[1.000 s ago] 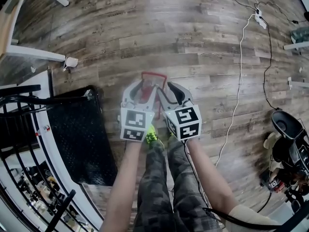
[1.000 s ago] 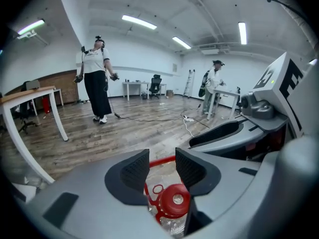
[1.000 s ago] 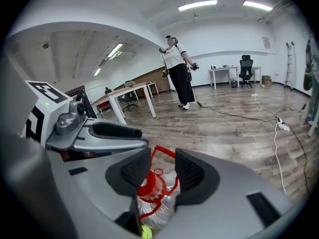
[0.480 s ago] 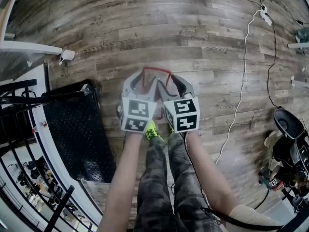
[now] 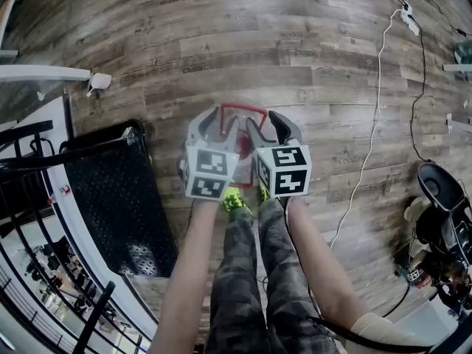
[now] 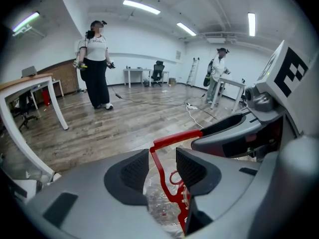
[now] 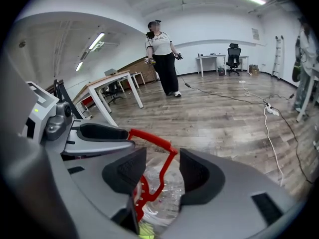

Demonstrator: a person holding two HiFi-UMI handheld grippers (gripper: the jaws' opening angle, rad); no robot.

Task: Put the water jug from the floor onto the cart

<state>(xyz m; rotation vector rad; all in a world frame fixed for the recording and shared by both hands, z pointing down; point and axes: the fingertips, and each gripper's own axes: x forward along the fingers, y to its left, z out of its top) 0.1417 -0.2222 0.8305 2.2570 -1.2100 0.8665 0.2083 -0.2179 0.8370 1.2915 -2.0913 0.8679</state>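
Between the pads of the left claw (image 6: 162, 167) runs one red upright of the handle (image 6: 174, 138); the right claw (image 7: 162, 169) straddles the other. Both claws have just been opening and stand wide, pads clear of the plastic, so nothing is gripped. Below them the jug (image 6: 160, 205) sits on the floor (image 5: 310, 57) by the person's feet (image 5: 234, 200); how full it is I cannot tell. What looks like the cart (image 5: 118, 190) lies well to the left. Risk: the bars are thin, so a closing pad may slip off one; two claws crowding one handle may collide, or lift unevenly and set the jug swinging into the feet.
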